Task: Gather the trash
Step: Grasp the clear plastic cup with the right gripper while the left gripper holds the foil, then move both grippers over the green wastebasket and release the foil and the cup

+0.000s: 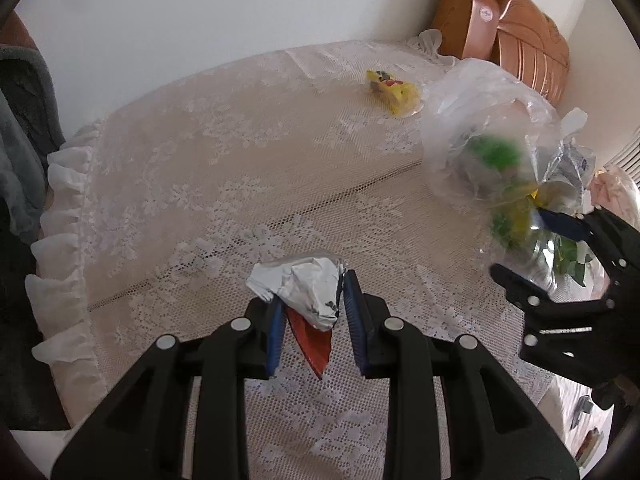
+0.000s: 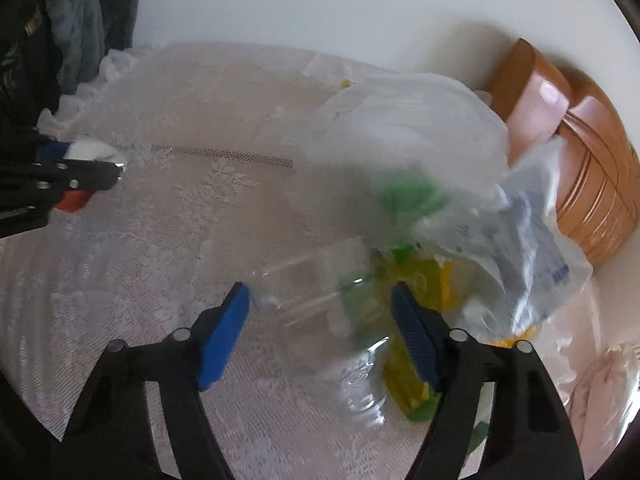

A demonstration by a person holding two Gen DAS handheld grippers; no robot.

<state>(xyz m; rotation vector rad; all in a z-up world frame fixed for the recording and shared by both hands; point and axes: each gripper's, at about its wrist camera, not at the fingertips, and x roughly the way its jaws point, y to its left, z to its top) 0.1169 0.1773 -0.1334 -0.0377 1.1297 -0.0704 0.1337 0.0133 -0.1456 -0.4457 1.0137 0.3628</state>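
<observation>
My left gripper (image 1: 308, 300) is shut on a crumpled silver-white wrapper (image 1: 304, 284) with a red inner side, held just above the lace tablecloth (image 1: 224, 184). In the right wrist view that gripper (image 2: 100, 160) shows at the far left with the wrapper (image 2: 94, 148). A clear plastic bag (image 1: 472, 120) holding green and yellow trash sits at the right, blurred. My right gripper (image 2: 320, 320) stands open with the bag's (image 2: 400, 120) lower part between its blue pads; the left pad (image 2: 224, 332) is not pressing on it. A yellow wrapper (image 1: 394, 90) lies farther back on the cloth.
A brown wooden chair back (image 1: 516, 40) leans at the wall behind the bag. Grey cloth (image 1: 20, 140) hangs off the table's left side. The cloth's ruffled edge (image 1: 60, 208) marks the left rim. Pale pink fabric (image 2: 600, 392) lies at the right.
</observation>
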